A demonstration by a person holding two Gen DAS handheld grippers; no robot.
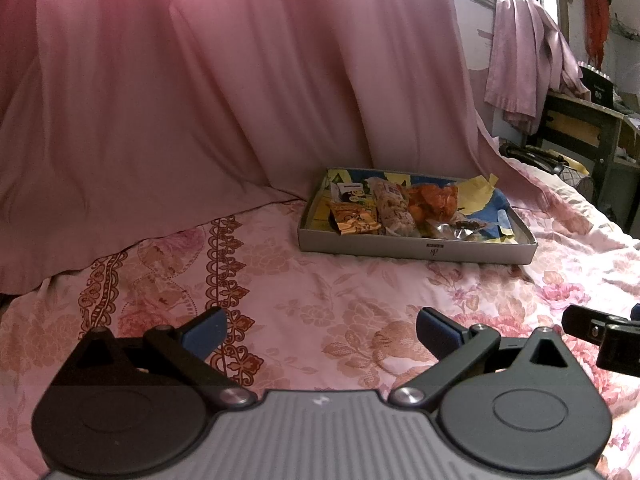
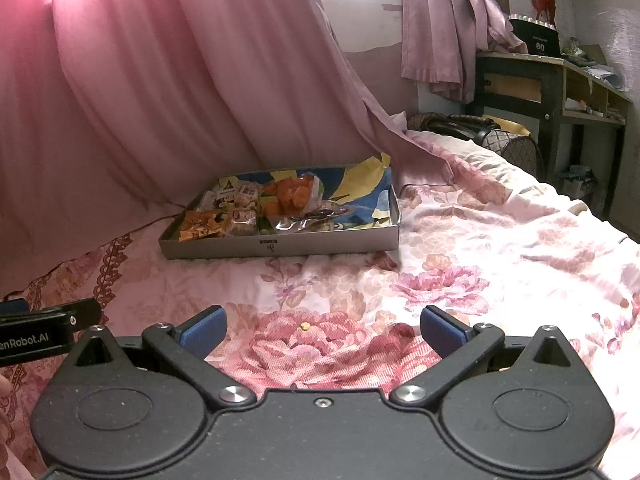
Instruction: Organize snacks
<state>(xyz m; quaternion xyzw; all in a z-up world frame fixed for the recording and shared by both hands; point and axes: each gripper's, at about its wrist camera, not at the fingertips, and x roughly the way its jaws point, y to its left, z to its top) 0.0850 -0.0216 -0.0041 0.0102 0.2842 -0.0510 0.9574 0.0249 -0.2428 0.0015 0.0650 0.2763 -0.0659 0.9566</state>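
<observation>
Pink curtain [image 1: 200, 100] fills the left side of both views and falls down onto the bed [image 1: 320, 300], which has a flowered cover. Low in the left wrist view we see our left gripper [image 1: 320, 334] with its blue pads [image 1: 204, 334] spread wide and nothing between them; it hangs over the cover, well apart from the snacks. More to the right, the grey box [image 1: 416, 249] lies flat on the bed, close to the foot of the curtain. Inside it, from left to right, we see an orange-yellow packet [image 1: 354, 220], a long speckled bag [image 1: 394, 210], an orange bag [image 1: 436, 200] and a silver wrapper [image 1: 460, 232], all on blue and yellow paper [image 1: 486, 196]. They lie touching each other in the left half of the box. Our right gripper [image 2: 322, 330] is also released, the jaws far apart and empty above a big rose print, and a tiny yellow crumb [image 2: 305, 325] sits on the cover between them. At the far right stands a dark desk [image 2: 560, 80].
</observation>
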